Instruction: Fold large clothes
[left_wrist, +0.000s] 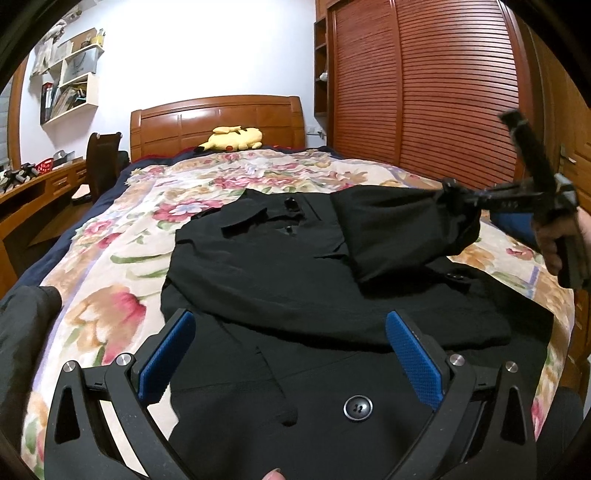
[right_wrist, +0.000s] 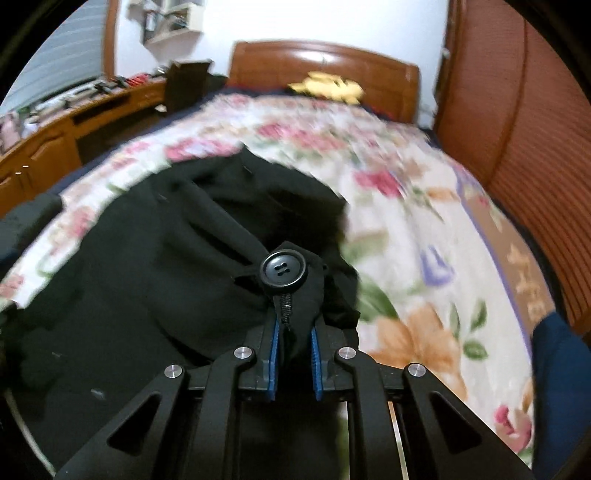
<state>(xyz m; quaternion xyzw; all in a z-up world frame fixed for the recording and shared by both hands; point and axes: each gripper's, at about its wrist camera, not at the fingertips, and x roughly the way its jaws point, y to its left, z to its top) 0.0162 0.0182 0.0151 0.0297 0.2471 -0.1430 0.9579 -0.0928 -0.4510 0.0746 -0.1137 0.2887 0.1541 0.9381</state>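
Left gripper (left_wrist: 290, 354): jaws spread wide, gripping nothing, poised low over the near hem of the black coat (left_wrist: 314, 295).
Right gripper (right_wrist: 293, 354): pinched tight on a bunch of dark cloth at the sleeve (left_wrist: 402, 236) end, a large button (right_wrist: 283, 272) sitting just beyond the pads; from the left view the sleeve hangs lifted off the coat's body.
Coat position: spread front-up on the floral bedspread (left_wrist: 122, 258), collar towards the headboard (left_wrist: 218, 122), hem nearest me.
Handling: I'd judge it soft but weighty; thick fabric that drapes and sags rather than holding a crease, not slippery. Cuffs, hem corners and shoulder seams look the sound places to grip, clear of buttons.
Farther off: a yellow plush toy (left_wrist: 232, 138) by the headboard, a slatted wardrobe (left_wrist: 424, 92) alongside.
Hard to tell: the right view is smeared with blur; the coat's other sleeve I cannot pick out, and its nearest edge is cut off behind the left gripper.
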